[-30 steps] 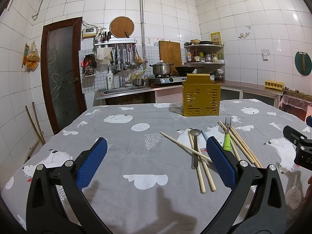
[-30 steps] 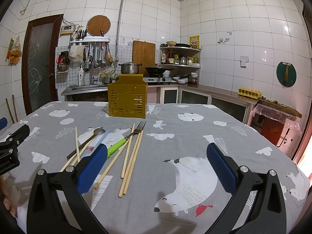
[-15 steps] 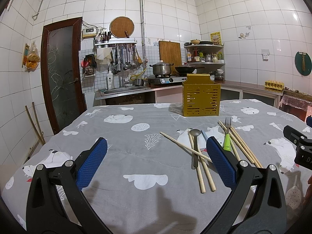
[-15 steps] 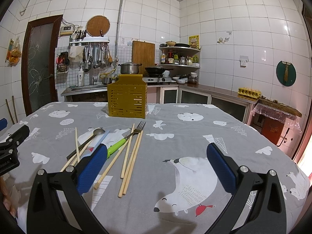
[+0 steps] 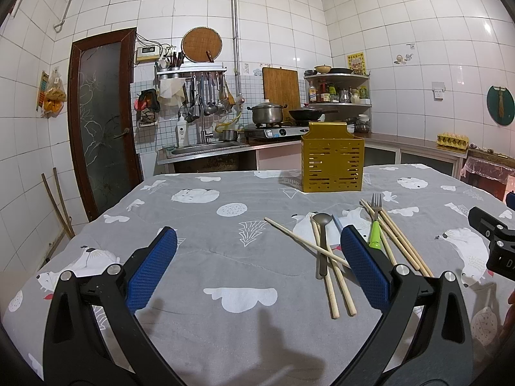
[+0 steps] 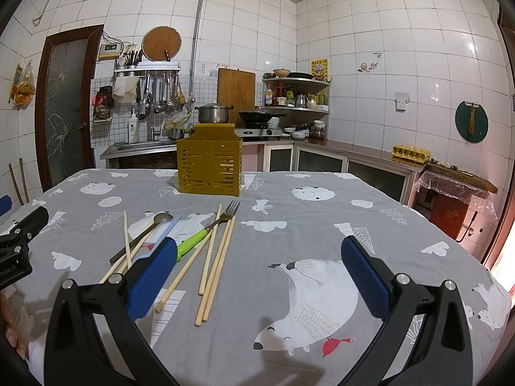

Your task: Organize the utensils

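A yellow slotted utensil holder [image 5: 332, 157] [image 6: 209, 164] stands upright on the grey table cloth. In front of it lie loose utensils: several wooden chopsticks [image 5: 334, 276] [image 6: 215, 263], a dark metal spoon [image 5: 322, 225] [image 6: 151, 228] and a fork with a green handle [image 5: 375, 222] [image 6: 209, 231]. My left gripper [image 5: 257, 263] hovers open over the cloth, left of the pile. My right gripper [image 6: 260, 270] is open too, just right of the pile. Nothing sits between either pair of blue pads.
The table [image 5: 225, 257] is covered by a grey cloth with white animal prints. Behind it are a sink counter [image 5: 206, 151], a stove with a pot [image 5: 267, 114] and a dark door [image 5: 103, 122]. A low cabinet [image 6: 450, 206] stands at the right.
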Action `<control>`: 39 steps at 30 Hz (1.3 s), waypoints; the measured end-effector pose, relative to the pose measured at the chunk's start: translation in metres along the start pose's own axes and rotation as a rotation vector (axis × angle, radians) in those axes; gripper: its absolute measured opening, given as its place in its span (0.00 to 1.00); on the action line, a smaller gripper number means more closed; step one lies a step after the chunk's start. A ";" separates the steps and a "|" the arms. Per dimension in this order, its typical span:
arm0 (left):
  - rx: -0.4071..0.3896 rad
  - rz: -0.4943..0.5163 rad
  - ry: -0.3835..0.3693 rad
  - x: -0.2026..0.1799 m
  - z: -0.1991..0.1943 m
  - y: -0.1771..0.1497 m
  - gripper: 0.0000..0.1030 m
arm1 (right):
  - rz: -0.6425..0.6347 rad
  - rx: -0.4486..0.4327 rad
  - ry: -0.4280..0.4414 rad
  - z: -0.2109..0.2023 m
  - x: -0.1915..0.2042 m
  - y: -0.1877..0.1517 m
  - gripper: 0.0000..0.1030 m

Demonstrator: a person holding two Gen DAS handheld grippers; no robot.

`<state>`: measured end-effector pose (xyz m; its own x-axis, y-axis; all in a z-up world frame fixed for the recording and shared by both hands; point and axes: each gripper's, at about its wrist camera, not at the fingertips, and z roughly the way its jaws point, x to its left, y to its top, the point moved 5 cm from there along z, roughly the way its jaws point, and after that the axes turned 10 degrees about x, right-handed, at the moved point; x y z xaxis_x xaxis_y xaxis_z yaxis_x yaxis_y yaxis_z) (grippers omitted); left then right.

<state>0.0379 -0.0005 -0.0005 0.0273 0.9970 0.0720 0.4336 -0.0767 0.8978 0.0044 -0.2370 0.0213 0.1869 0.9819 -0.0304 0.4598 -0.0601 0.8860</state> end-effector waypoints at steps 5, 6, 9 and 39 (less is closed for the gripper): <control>0.000 0.000 0.001 0.000 0.000 0.000 0.95 | 0.000 -0.001 0.000 0.000 0.000 0.000 0.96; 0.000 0.000 0.000 0.000 0.000 0.000 0.95 | 0.000 -0.001 0.001 0.000 0.000 0.000 0.96; 0.001 0.001 0.004 0.000 -0.001 0.000 0.95 | 0.002 -0.001 -0.001 -0.001 -0.001 0.001 0.96; 0.111 -0.058 -0.049 0.015 0.026 -0.003 0.95 | 0.026 -0.002 0.005 -0.003 -0.003 -0.001 0.96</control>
<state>0.0605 0.0147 -0.0129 0.0420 0.9991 -0.0026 0.5328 -0.0202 0.8460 0.0012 -0.2397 0.0222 0.1942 0.9810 -0.0050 0.4531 -0.0851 0.8874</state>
